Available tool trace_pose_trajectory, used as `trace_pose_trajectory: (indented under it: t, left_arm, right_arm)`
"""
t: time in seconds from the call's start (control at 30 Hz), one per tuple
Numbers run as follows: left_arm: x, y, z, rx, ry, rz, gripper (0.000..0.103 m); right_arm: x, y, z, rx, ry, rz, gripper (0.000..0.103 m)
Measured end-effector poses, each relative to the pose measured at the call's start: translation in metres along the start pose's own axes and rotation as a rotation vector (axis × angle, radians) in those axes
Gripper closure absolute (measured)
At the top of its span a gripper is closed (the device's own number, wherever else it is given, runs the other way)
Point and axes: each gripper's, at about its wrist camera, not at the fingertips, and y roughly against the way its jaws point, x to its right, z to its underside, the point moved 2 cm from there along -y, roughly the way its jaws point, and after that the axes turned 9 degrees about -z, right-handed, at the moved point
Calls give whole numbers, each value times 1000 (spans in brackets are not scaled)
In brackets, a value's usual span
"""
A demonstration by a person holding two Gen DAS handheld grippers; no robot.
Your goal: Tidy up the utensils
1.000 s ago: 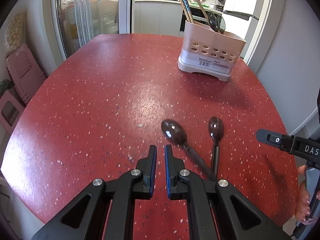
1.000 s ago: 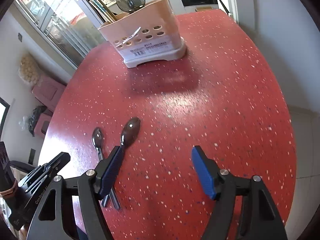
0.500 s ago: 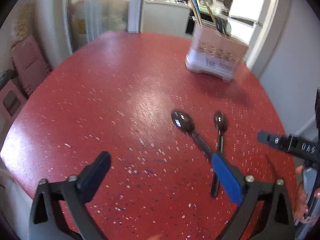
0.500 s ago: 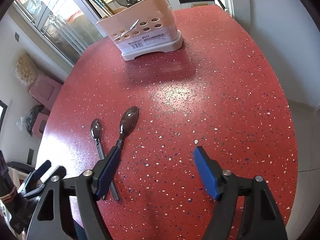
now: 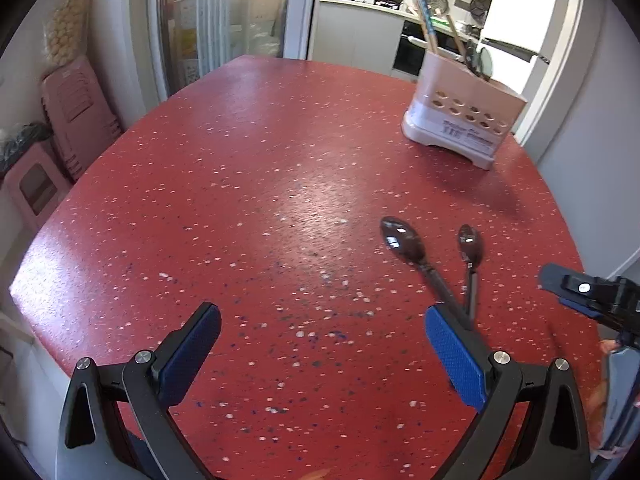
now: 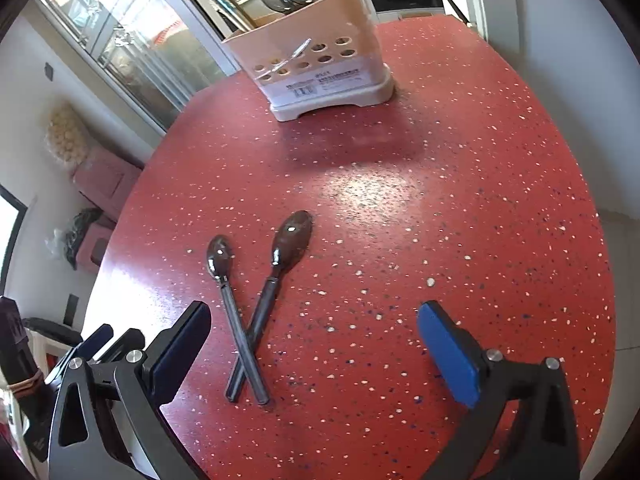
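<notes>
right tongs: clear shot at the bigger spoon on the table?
Probably yes. The right tongs are opening with nothing between them, and the bigger spoon lies bare on the red table just ahead. One catch: its handle crosses the smaller spoon, so grab near the bowl.

We've got our left gripper (image 5: 322, 340) gaping wide and empty, and our right gripper (image 6: 314, 338) is opening up, nothing between its fingers.

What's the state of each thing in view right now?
Left gripper: open, empty.
Right gripper: jaws opening, nothing between the pads.
Big spoon: flat on the table, handle crossing the small spoon's.
Small spoon: flat on the table.
Holder: upright, utensils standing inside.
</notes>
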Motion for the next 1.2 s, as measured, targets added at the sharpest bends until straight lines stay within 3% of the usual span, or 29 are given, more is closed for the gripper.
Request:
trace_pose_trajectory:
  t: [0.3, 0.43, 0.87, 0.97, 1.2]
  left_arm:
    - [-25, -14, 8, -51, 57, -69, 0]
    - [-36, -24, 18, -110, 91, -20, 0]
    - [-46, -24, 22, -100, 136, -32, 0]
    - [-41, -25, 22, -98, 122, -25, 0]
    - [-42, -25, 22, -96, 126, -27, 0]
  right_arm:
    - [-12, -11, -2, -83, 64, 61, 0]
    - [-14, -13, 0, -94, 85, 74, 0]
    - [-14, -28, -6, -150, 80, 98, 1]
    - [-17, -34, -9, -157, 73, 104, 4]
    - [-40, -52, -9, -209, 136, 90, 26]
